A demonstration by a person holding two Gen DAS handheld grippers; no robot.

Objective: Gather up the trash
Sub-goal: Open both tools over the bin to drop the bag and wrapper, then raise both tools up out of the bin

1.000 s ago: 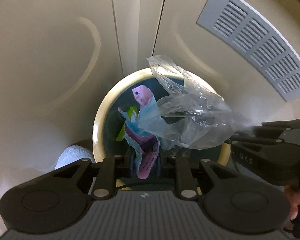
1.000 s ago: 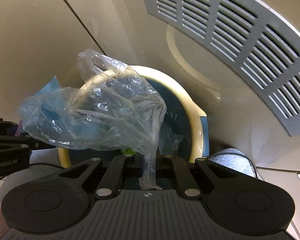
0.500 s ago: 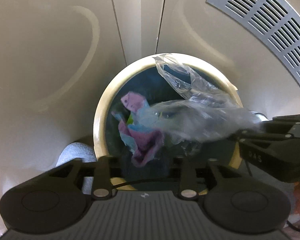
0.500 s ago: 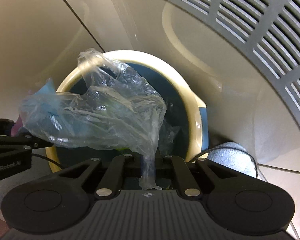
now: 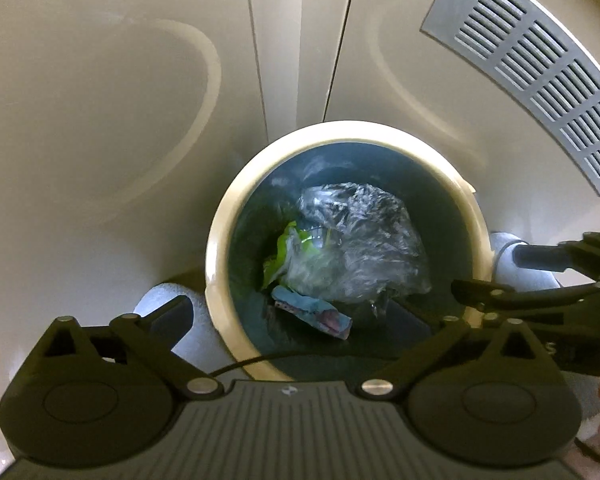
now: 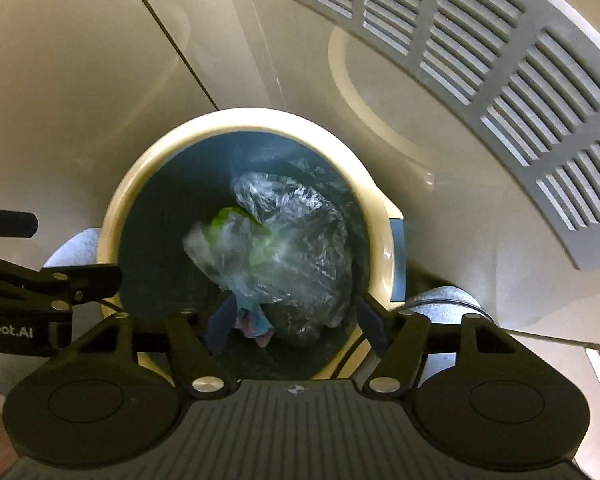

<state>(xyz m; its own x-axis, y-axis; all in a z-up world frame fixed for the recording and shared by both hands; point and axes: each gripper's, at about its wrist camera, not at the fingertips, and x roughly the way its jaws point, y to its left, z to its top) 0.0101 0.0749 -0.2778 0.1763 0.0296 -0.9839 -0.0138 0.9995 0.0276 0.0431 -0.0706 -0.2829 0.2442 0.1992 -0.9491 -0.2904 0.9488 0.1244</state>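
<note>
A round bin with a cream rim (image 5: 236, 192) (image 6: 140, 168) and dark blue inside stands on the floor below both grippers. A clear plastic bag (image 5: 360, 240) (image 6: 296, 236), a pink and blue wrapper (image 5: 316, 316) (image 6: 252, 320) and a green scrap (image 5: 284, 252) (image 6: 224, 220) lie inside it. My left gripper (image 5: 296, 320) is open and empty above the bin's near edge. My right gripper (image 6: 292, 320) is open and empty above the bin; it also shows at the right of the left wrist view (image 5: 540, 292).
Beige cabinet doors (image 5: 100, 80) stand behind the bin, with a grey vent grille (image 5: 532, 64) (image 6: 480, 60) at the upper right. Grey-white rounded objects (image 5: 164, 304) (image 6: 448, 300) sit on either side of the bin. A thin black cable (image 5: 300, 356) crosses the bin's near rim.
Both grippers opened. The pink and blue wrapper left my left gripper and the clear plastic bag left my right gripper; both fell into the bin.
</note>
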